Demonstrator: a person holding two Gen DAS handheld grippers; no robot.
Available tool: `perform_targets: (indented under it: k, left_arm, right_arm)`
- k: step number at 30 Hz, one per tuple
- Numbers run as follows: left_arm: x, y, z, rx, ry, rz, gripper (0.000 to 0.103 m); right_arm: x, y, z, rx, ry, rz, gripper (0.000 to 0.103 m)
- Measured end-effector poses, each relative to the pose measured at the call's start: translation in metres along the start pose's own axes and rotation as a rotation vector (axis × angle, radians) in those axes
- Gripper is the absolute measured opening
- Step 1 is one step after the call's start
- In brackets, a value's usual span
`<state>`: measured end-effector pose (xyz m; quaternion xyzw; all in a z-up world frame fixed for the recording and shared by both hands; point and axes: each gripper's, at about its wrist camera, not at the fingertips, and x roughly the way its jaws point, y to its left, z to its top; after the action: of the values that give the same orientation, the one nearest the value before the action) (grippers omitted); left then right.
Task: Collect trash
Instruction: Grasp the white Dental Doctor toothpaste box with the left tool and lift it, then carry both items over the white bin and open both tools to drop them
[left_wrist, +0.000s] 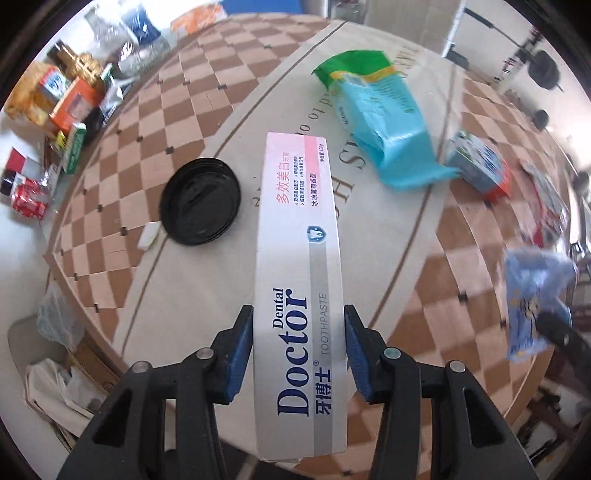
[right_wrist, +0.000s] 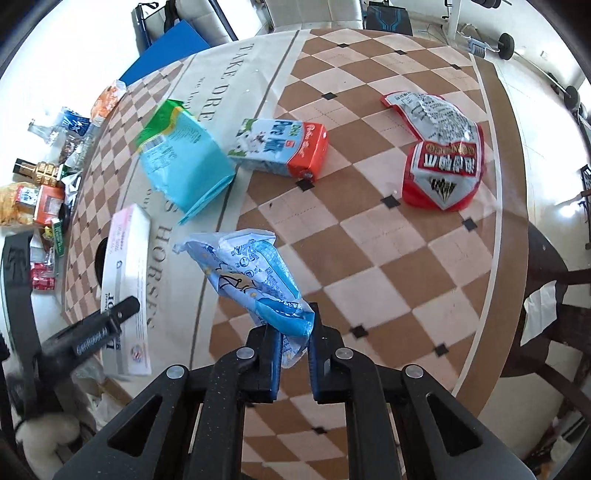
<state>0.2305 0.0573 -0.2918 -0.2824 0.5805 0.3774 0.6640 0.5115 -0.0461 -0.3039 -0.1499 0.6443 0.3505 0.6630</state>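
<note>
My left gripper (left_wrist: 298, 317) is shut on a white Dental Doctor toothpaste box (left_wrist: 299, 258), held above the round table; the box also shows in the right wrist view (right_wrist: 123, 280). My right gripper (right_wrist: 293, 325) is shut on a crumpled light-blue plastic wrapper (right_wrist: 255, 273), which also shows at the right of the left wrist view (left_wrist: 532, 302). On the table lie a teal and green bag (right_wrist: 184, 158), a milk carton with a red end (right_wrist: 280, 147), a red snack bag (right_wrist: 439, 162) and a black lid (left_wrist: 201, 201).
The table (right_wrist: 406, 258) has a brown checkered cloth with a cream band. A heap of boxes, cans and packets (left_wrist: 55, 122) lies on the floor at the far left. A cardboard box with white paper (left_wrist: 55, 384) sits below the table edge. A dark chair (right_wrist: 554, 295) stands right.
</note>
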Motion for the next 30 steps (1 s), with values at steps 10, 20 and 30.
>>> perform_targets:
  k: [10,20,30]
  left_arm:
    - [-0.047,0.034,-0.071,0.111,-0.108,-0.111,0.043]
    - [-0.043,0.089,-0.209,0.098,-0.019,-0.244,0.043]
    - [0.114,0.105,-0.284,-0.021,0.25,-0.282,0.043]
  right_arm:
    - [-0.054,0.037,-0.142,0.03,-0.082,0.042,0.01]
    - [-0.045,0.057,-0.327,0.069,-0.002,0.111,0.01]
    - [0.085,0.028,-0.438,0.113,0.205,0.061,0.01]
